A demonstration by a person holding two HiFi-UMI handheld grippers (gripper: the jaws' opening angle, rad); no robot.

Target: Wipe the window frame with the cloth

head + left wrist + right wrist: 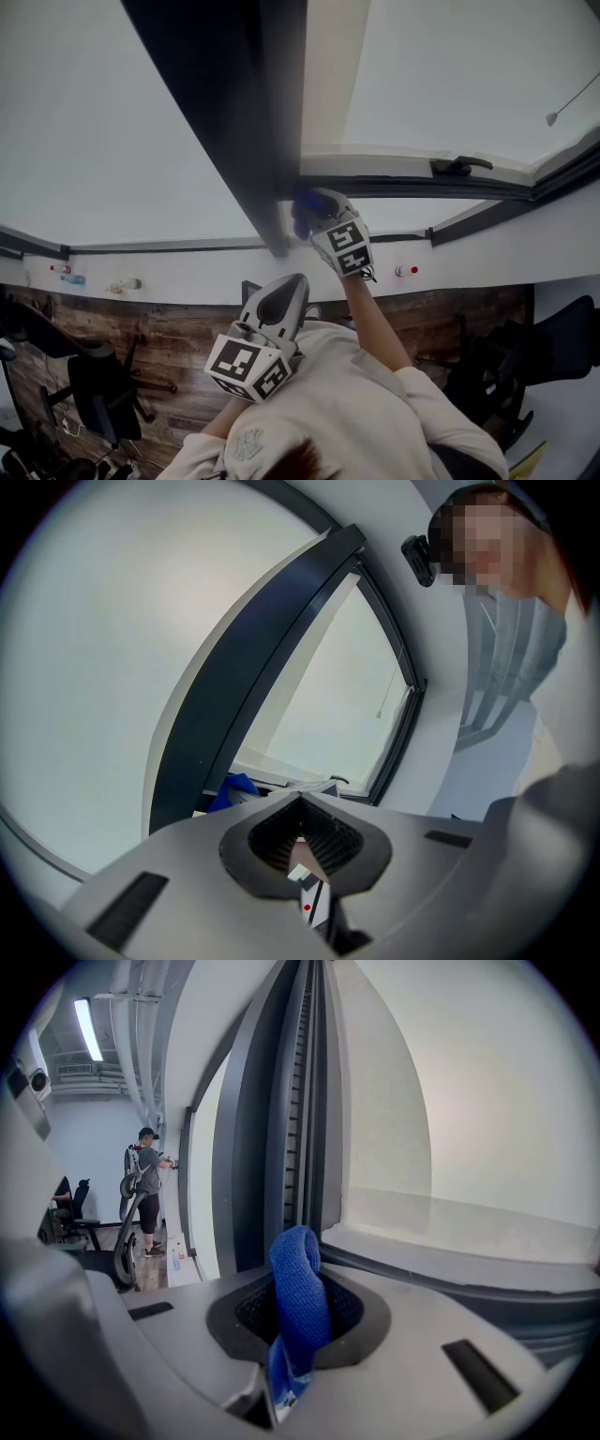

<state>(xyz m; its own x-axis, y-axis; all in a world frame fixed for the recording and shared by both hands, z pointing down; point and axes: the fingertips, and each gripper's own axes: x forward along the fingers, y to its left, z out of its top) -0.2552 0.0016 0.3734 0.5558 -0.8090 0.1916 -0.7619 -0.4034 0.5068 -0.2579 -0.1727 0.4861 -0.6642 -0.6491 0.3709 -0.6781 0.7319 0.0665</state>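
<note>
The dark window frame (pixel 246 122) runs as a bar down the middle of the head view, between pale panes. My right gripper (pixel 309 214) is raised to the foot of that bar, where it meets the cross rail, and is shut on a blue cloth (pixel 302 201). In the right gripper view the cloth (pixel 300 1290) stands as a folded loop between the jaws, right beside the frame's dark channel (pixel 281 1119). My left gripper (pixel 292 282) hangs lower, close to the person's chest, shut with nothing in it (pixel 302 803). It looks up at the frame (pixel 248 677) and the cloth (pixel 234 791).
A black window handle (pixel 459 166) sits on the rail to the right, and a blind cord's pull (pixel 553 117) hangs beyond it. Small bottles (pixel 73 278) stand along the white ledge. Office chairs (pixel 103 394) are on the wooden floor. Another person (pixel 148 1180) stands far off.
</note>
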